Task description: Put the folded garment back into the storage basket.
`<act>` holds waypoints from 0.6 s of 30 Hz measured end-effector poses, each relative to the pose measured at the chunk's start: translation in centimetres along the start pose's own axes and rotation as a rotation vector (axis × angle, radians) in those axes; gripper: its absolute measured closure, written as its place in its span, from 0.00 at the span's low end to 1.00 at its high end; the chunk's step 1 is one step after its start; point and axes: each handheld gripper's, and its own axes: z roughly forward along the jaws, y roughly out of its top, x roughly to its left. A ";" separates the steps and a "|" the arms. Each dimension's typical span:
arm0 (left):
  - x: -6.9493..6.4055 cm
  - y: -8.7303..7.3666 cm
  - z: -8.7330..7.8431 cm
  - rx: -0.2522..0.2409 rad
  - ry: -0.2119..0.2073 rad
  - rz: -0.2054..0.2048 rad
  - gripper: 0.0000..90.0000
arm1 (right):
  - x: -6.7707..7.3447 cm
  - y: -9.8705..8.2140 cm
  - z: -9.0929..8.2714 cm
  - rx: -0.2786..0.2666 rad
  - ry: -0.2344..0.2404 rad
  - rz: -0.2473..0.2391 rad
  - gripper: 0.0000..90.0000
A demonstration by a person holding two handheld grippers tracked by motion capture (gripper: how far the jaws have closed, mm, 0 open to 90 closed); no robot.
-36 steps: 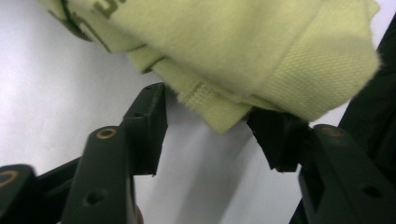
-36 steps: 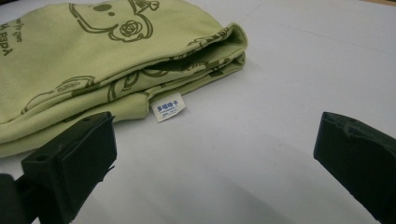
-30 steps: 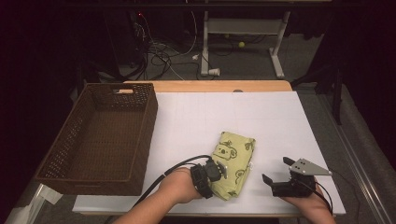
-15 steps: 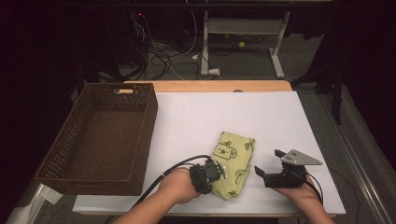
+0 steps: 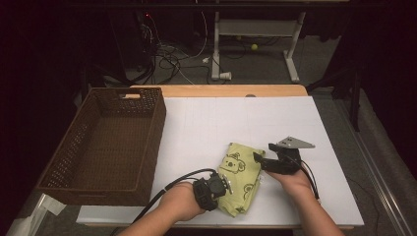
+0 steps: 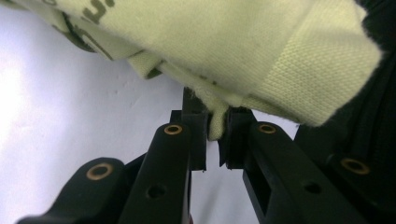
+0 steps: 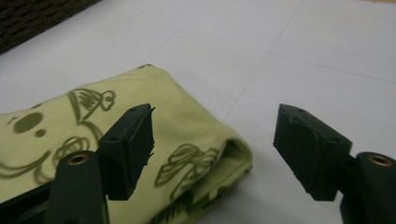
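Left gripper (image 5: 222, 183) clamped on folded green cloth (image 5: 241, 174), right gripper (image 5: 260, 161) half-open, jaws closing, no grip yet; basket (image 5: 105, 147) transfer still pending.

A folded yellow-green cloth (image 5: 241, 177) printed with dark cartoon figures lies flat on the white table, well right of the brown wicker basket (image 5: 105, 142).

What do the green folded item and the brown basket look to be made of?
The folded cloth looks like soft matte knit fabric, likely cotton: visible knit weave and a printed cartoon pattern. The basket looks like woven wicker or a plastic imitation: an open brown lattice with a dull finish.
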 end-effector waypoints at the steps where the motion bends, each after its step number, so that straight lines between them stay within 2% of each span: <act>1: 0.0 -0.1 0.0 -0.002 0.000 0.001 0.89 | 0.0 0.1 0.5 0.016 -0.002 0.000 0.40; 3: 0.0 -0.1 0.0 -0.004 0.001 0.004 0.89 | 0.0 0.0 1.2 0.051 -0.016 0.009 0.44; 7: 0.1 -0.2 0.1 -0.006 -0.004 0.006 0.89 | -0.5 -0.4 1.6 0.100 -0.028 0.028 0.50; 14: 0.1 -0.1 0.1 -0.005 -0.006 0.009 0.89 | -0.5 -1.2 1.6 0.149 -0.036 0.008 0.52; 18: 0.2 -0.1 0.1 -0.006 -0.011 0.012 0.89 | -0.5 -1.5 1.4 0.149 -0.031 0.008 0.54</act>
